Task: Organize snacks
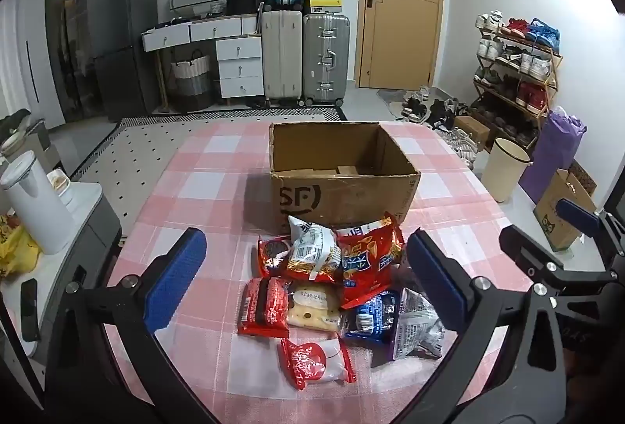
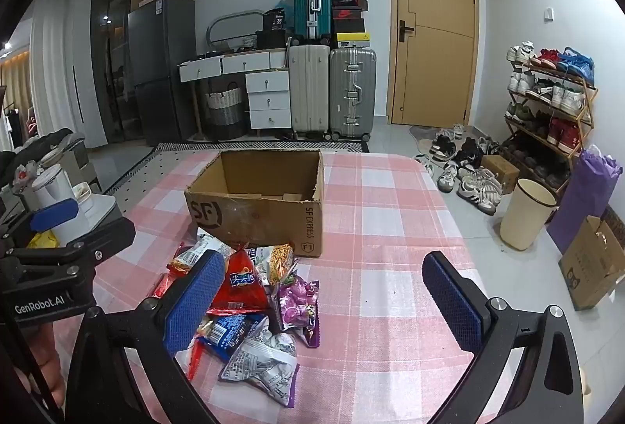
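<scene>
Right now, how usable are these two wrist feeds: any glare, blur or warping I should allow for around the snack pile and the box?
Left wrist view: sharp and evenly lit, with strong fisheye bending at the edges and black corners; the cardboard box and snack pile sit mid-frame, little warped. Right wrist view: same bowing; the right gripper, open, has one blue pad covering part of the pile, and shiny wrappers catch small highlights.

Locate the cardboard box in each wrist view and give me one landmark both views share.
Left wrist: the cardboard box sits centre frame, just behind the snack pile.
Right wrist: cardboard box left of centre, again behind the snacks.
Shared landmark: the wooden door on the far wall.
</scene>
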{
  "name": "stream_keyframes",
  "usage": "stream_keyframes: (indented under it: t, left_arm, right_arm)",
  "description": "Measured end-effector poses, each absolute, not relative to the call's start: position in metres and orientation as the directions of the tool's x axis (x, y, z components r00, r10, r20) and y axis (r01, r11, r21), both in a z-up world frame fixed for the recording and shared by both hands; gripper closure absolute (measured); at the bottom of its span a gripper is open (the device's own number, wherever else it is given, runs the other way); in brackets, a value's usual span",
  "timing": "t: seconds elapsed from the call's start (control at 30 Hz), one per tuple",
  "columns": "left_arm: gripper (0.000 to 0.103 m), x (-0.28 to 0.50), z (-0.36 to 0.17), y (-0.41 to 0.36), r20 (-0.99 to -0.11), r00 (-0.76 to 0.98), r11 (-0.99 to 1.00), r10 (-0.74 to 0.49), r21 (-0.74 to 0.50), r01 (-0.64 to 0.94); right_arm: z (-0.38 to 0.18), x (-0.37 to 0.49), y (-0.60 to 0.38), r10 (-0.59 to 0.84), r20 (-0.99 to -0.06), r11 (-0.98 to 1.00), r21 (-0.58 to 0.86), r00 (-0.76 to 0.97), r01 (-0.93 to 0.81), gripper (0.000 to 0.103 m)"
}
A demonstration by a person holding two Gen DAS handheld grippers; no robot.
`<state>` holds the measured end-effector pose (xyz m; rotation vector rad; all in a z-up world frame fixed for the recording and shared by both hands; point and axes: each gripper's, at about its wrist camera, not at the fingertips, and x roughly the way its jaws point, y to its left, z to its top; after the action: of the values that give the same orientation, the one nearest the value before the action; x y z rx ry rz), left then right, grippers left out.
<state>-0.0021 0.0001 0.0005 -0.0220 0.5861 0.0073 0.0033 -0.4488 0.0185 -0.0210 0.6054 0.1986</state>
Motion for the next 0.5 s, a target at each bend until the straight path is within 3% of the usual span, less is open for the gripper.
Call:
stream_keyframes:
  t: [0.5]
  left_arm:
    - [0.001, -0.004, 0.001, 0.003, -0.559, 0.829, 0.999, -0.02, -0.036, 0.0]
  right_arm:
    - [0.025, 0.008, -0.447, 0.175, -0.571, 0.983, 0.049, 0.802, -0.179, 0.0]
